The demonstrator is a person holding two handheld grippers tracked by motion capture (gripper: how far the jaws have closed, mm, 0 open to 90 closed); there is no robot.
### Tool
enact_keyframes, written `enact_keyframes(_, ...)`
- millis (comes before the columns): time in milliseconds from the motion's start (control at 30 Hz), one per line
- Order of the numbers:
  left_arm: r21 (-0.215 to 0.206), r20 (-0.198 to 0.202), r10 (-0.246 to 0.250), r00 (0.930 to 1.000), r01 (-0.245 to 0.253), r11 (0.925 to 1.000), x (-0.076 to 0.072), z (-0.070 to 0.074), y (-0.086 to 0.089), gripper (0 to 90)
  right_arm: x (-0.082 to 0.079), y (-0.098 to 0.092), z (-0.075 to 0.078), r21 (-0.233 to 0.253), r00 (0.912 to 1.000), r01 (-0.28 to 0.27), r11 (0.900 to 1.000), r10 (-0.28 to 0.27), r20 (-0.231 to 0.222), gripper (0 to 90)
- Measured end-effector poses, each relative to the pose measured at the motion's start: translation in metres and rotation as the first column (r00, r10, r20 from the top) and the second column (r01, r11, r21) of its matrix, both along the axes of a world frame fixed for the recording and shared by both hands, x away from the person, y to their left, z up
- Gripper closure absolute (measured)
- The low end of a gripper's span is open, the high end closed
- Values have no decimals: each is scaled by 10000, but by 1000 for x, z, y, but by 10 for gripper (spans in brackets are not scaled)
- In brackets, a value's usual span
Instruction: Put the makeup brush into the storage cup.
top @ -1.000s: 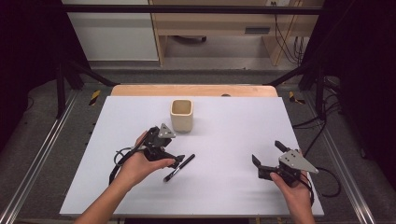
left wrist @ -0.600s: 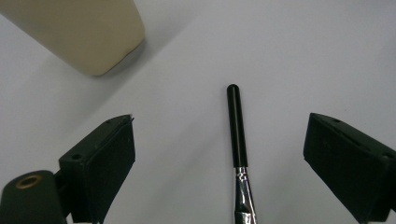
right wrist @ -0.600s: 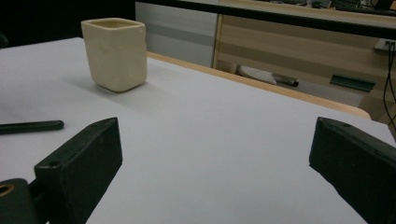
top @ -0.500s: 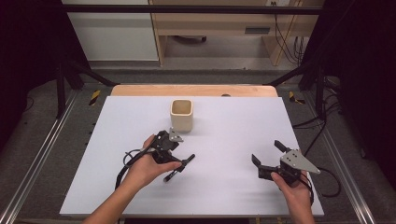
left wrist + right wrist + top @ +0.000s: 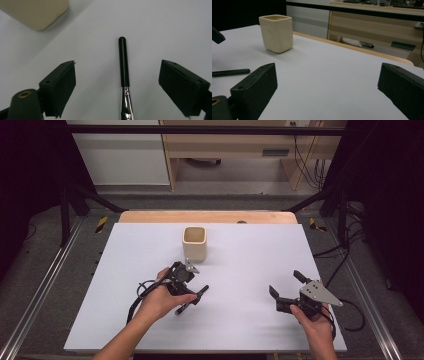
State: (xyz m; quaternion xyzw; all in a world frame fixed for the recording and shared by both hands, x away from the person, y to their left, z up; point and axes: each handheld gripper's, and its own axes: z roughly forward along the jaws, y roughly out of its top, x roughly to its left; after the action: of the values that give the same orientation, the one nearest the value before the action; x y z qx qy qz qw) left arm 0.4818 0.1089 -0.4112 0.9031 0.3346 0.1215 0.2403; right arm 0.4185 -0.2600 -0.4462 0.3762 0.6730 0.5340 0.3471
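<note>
**Pen between spread fingers**

White surface (image 5: 240, 320) carries a cream cup (image 5: 194, 243) and a black pen (image 5: 124, 62) lying flat. Left gripper (image 5: 125, 80) straddles the pen, fingers (image 5: 58, 82) released, not touching it; the pen's lower end is cut off. Right gripper (image 5: 289, 290) rests well apart, released, holding nothing.

On the table (image 5: 250, 330) lie 1 black pen (image 5: 192, 300) and 1 cream cup (image 5: 194, 243), plus 2 tongs.
</note>
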Motion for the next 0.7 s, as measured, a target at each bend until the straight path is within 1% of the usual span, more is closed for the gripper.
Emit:
enact_keyframes(33, 90, -95, 6, 10000, -5, 10000, 1, -1, 0, 144, 0, 0, 0, -12, 10000, -1, 10000, 1, 0, 29)
enact_keyframes(67, 90, -95, 6, 10000, -5, 10000, 1, -1, 0, 145, 0, 0, 0, -22, 10000, -8, 10000, 8, 4, 29)
enact_keyframes(133, 188, -298, 80, 9995, -75, 9998, 2, -4, 0, 145, 0, 0, 0, -12, 10000, -4, 10000, 4, -20, 29)
enact_keyframes(200, 199, -461, 118, 9989, -109, 9997, 2, -7, -1, 154, 0, 1, 0, -17, 10000, -19, 10000, 19, -62, 28)
enact_keyframes(300, 214, -631, 53, 9980, -39, 9998, 4, -9, -2, 169, 0, 0, -1, 132, 10000, -46, 9999, 47, -74, 29)
enact_keyframes(400, 322, -685, 21, 9977, 2, 9995, 5, -10, -3, 169, 0, 0, -1, 111, 10000, -15, 9999, 16, -84, 29)
enact_keyframes(500, 461, -666, 93, 9977, -62, 9989, 5, -13, -4, 167, 0, -1, -1, 95, 10000, -7, 10000, 8, -90, 29)
enact_keyframes(700, 534, -878, 107, 9961, -60, 9986, 5, -17, -4, 177, 0, 1, -1, 11, 9999, -43, 10000, 44, -94, 29)
